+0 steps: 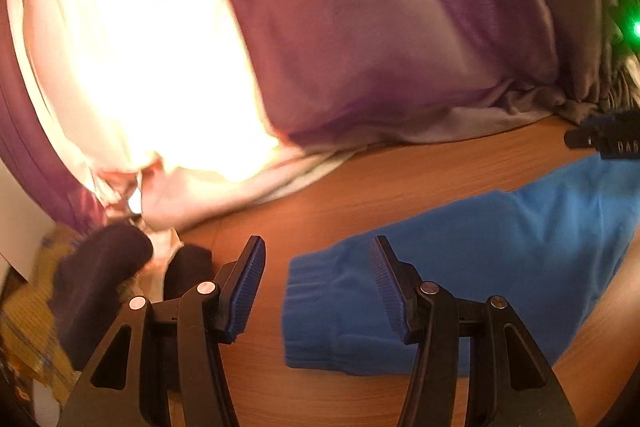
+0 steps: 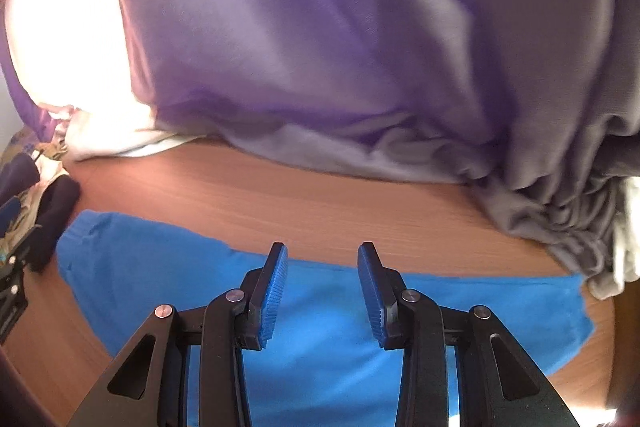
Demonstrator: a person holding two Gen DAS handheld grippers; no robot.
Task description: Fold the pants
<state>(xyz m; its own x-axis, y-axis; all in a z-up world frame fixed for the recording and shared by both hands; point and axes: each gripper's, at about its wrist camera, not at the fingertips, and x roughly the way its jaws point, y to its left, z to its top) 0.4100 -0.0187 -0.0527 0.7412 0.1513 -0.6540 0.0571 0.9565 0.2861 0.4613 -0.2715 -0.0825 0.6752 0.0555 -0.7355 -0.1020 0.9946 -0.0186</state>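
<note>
Blue pants [image 2: 328, 307] lie flat on the wooden table [image 2: 280, 195], stretched along its near side, ribbed cuff end [image 1: 320, 291] toward the dark socks [image 1: 96, 279] at the table's left end. Left gripper [image 1: 318, 291] above the cuff, jaws apart, nothing between the pads. Right gripper [image 2: 322, 291] above the pants' middle, jaws apart, also empty. Purple curtain [image 2: 320, 47] bunched along the table's far edge, both views motion-blurred
</note>
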